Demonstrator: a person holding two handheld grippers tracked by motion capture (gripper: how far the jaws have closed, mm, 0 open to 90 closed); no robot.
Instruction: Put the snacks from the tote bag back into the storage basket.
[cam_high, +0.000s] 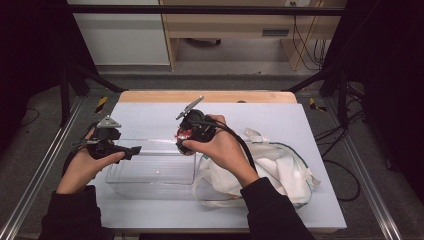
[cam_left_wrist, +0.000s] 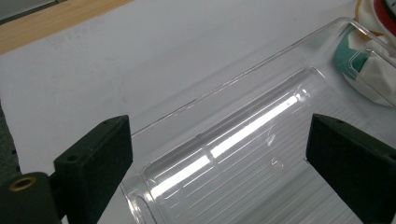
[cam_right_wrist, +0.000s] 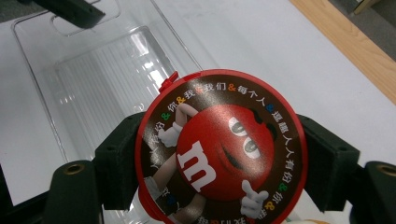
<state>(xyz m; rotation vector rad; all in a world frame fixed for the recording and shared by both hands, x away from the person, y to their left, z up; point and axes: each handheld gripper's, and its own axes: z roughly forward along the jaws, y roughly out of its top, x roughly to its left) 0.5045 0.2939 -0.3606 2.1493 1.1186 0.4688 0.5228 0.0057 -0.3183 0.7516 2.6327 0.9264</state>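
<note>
Tin: round M&M candy tin (cam_right_wrist: 220, 151), red rim, held lid-up over the near-right corner of the bin; in the high view it shows as a red patch (cam_high: 184, 134) under the right hand.
Right claw (cam_right_wrist: 219, 154): jaws wide, pads pressed on the tin's two opposite edges; grip on the curved rim only.
Bin: clear ribbed plastic bin (cam_high: 150, 170), looks empty, on the counter (cam_high: 150, 112), just left of the tin.
Left claw (cam_left_wrist: 219, 154): open, nothing between the pads; hovers over the bin's left end, jaws straddling its rim, not pressing.
Bag: white cloth bag (cam_high: 280, 167) just right of the bin, touching or nearly so.
Risk 1: tin may pivot or slip out, since pads bear on a smooth round edge.
Risk 2: tin may strike the bin wall on lowering; the light bin could slide, as the left claw does not clamp it.
Risk 3: bag strap near the bin may snag the right claw.
</note>
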